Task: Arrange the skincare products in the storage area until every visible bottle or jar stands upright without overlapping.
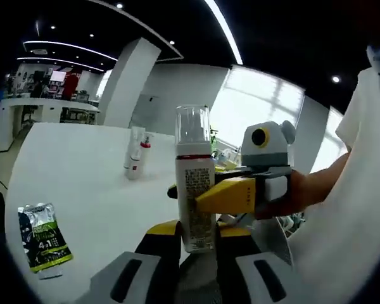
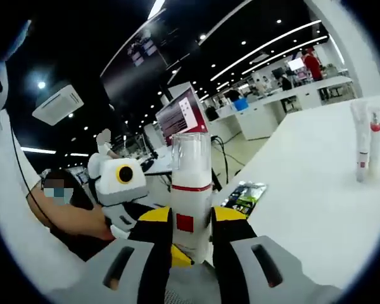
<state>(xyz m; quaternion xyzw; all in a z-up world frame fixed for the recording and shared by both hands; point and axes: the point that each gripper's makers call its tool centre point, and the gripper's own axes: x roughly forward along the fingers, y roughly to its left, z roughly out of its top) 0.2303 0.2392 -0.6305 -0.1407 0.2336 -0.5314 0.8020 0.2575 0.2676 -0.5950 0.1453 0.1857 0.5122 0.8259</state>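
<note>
Both tongs clamped on one bottle

We keep the bottle (image 1: 195, 183) upright between left tongs (image 1: 197, 237) and right tongs (image 2: 191, 234), lowering squarely onto the surface (image 1: 88, 183).

Both cameras sit close behind one white bottle (image 1: 195, 183), looking at it from opposite sides. The left gripper view faces across the desk (image 1: 82, 183) toward bright windows; the right gripper view faces back into the office. Both share the bottle, the two small bottles (image 2: 365, 140) and the sachet (image 2: 244, 196)
</note>
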